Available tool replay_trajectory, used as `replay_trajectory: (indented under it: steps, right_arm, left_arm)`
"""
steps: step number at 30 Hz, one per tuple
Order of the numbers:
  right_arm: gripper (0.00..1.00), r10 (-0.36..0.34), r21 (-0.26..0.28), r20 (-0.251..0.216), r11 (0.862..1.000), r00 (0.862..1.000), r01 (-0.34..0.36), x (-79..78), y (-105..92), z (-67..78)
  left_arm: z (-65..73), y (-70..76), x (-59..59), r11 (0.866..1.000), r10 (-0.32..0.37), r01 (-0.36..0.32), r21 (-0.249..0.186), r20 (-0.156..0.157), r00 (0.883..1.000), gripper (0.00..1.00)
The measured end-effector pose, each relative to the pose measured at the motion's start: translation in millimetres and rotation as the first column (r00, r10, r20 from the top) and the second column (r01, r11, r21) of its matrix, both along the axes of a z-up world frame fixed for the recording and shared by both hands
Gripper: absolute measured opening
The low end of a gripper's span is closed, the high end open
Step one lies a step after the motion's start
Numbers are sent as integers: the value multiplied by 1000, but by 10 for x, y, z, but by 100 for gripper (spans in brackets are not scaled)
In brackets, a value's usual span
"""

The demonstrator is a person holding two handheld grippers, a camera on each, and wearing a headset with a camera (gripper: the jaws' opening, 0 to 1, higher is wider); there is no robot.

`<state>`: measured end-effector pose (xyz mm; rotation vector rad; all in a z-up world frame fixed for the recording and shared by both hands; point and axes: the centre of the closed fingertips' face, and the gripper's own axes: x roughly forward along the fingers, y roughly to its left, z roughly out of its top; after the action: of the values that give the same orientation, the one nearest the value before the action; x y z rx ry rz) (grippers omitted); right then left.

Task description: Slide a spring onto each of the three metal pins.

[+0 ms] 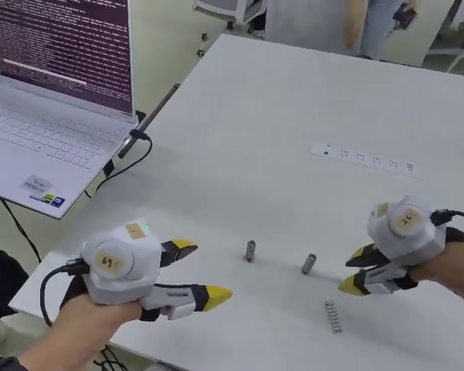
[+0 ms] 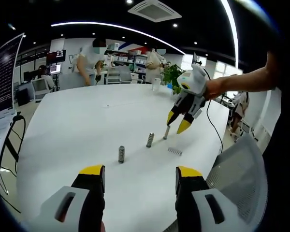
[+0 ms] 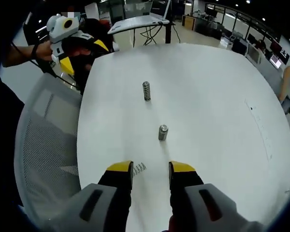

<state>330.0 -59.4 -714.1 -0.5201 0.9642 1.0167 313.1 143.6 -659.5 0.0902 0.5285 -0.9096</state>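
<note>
The white table (image 1: 294, 116) takes up most of the room in front of the person. An open laptop (image 1: 54, 116) sits on a lower surface off its left edge, screen lit, with a dark cable running out of its side. A mesh chair (image 3: 43, 145) stands at the near edge of the table. Further back on the table lies a long white power strip (image 1: 367, 159).

The left gripper (image 1: 199, 270) hovers over the near left corner with its yellow-tipped jaws spread wide and nothing between them. The right gripper (image 1: 354, 271) is low over the near right side, its jaws parted less widely, also holding nothing.

Between the two grippers, the left pin (image 1: 250, 250) stands upright on the table. The second pin (image 1: 308, 263) stands just to its right, nearer the right gripper. From the left gripper view both look ribbed with coils, though the second one's coils are harder to make out in the right gripper view. A third upright piece (image 2: 166, 132), slimmer, stands just beside the right gripper's tips. I cannot tell whether it carries a spring.

The loose spring (image 1: 333, 316) lies flat on the table near the front edge, just beside the right gripper and apart from the pins.
</note>
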Motion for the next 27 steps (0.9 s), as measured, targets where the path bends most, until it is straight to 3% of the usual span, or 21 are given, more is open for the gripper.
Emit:
replay_trajectory:
  steps: [3,5,11,21,24,27]
  right_arm:
    - [30,-41,26,4,999,999,41,-19,-38,29]
    - [30,-98,47,15,994,995,97,-32,-105,57]
    - [32,-176,102,18,980,984,173,-174,-232,92]
    - [38,-253,148,32,958,967,246,-378,-402,98]
    - [41,-281,174,31,947,959,272,-442,-430,116]
    - [44,-328,223,-11,920,945,322,-523,-433,142]
  left_arm:
    - [-5,-32,10,1000,-8,8,2,-1,1000,56]
    - [-12,-58,11,1000,-17,17,7,-3,1000,57]
    - [-17,-87,19,999,-32,32,11,-6,999,58]
    - [-32,-135,57,998,-54,55,27,-10,998,61]
    - [-30,-149,60,998,-60,60,27,-11,998,61]
    - [-26,-161,67,998,-65,65,28,-11,998,62]
